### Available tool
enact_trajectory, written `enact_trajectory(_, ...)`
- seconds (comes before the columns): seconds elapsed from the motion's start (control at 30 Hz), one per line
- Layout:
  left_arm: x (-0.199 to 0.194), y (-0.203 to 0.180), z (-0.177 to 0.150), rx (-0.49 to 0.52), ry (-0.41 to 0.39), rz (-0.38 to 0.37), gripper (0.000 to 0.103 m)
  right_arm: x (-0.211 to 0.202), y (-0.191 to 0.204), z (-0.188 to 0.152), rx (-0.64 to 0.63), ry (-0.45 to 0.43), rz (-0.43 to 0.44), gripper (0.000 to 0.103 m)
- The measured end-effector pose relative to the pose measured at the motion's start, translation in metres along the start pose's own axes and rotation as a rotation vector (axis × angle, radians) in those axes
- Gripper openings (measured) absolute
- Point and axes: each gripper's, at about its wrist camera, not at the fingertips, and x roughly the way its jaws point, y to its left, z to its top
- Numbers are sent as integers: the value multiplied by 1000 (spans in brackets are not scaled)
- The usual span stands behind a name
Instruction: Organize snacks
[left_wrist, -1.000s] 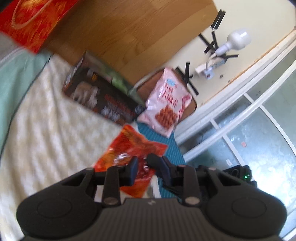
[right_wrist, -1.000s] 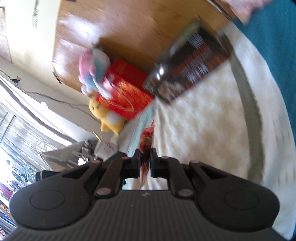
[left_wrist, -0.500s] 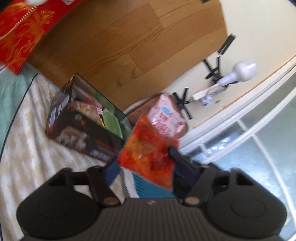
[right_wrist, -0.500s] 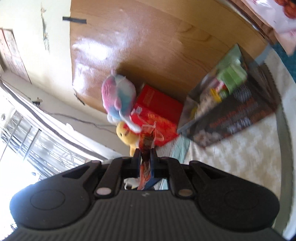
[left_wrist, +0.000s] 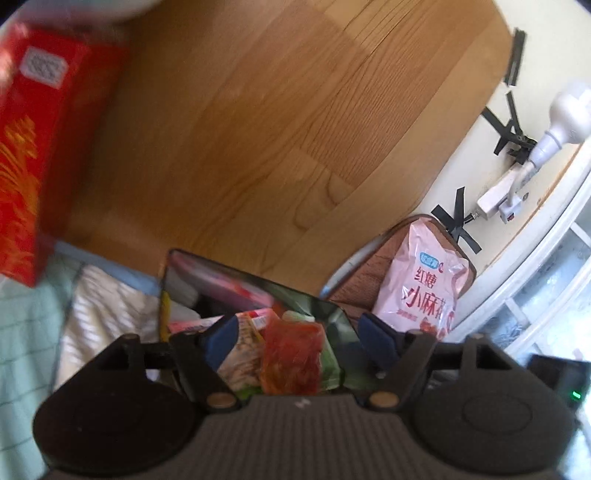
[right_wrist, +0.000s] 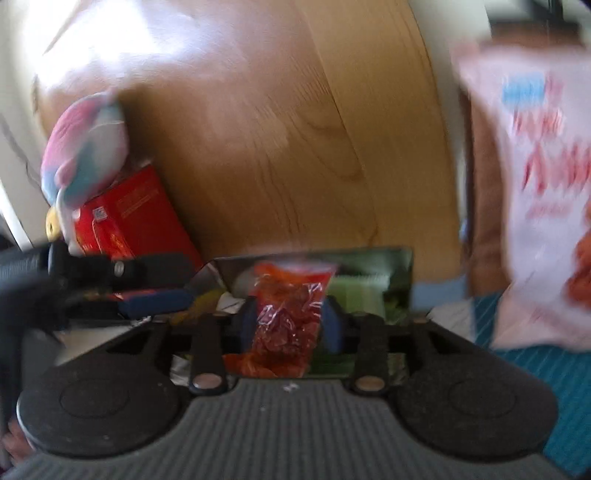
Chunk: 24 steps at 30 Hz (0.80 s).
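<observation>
Both grippers' jaws had just been opening; left gripper (left_wrist: 293, 334) stood apart; right gripper (right_wrist: 290, 319) flanked the orange packet (right_wrist: 286, 314), grip uncertain; packet could miss the box (right_wrist: 400, 275).

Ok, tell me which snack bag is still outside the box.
The pink bag, propped against the brown cushion right of the box. The orange-red bag is already over the box opening with the other packets.

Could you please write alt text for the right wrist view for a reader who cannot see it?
The right gripper frames an orange-red snack packet over an open box of snacks, its fingers having just opened. A pink snack bag is at right, a red box and plush toy at left.
</observation>
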Motion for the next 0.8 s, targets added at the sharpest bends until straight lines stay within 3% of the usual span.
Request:
enact_trajectory(0.13, -32, -12, -14, 40, -32, 49, 74, -51, 1, -17, -2, -117, -17, 51)
enact_trajectory(0.3, -67, -48, -61, 177, -78, 175, 85, -106, 6, -66, 42, -186, -58, 56)
enact_trajectory(0.4, -76, -70, -101, 291, -83, 276, 91, -125, 18, -103, 66, -185, -103, 56)
enact_trajectory(0.53, -87, -84, -151, 380, -74, 372, 96, -138, 44, -143, -1, -187, -206, 68)
enact_trajectory(0.73, -106, -89, -194, 394, -41, 420, 99, -158, 60, -177, -23, -157, -200, 69)
enact_trajectory(0.8, -111, -89, -200, 392, -51, 438, 102, -165, 65, -181, -32, -169, -199, 75)
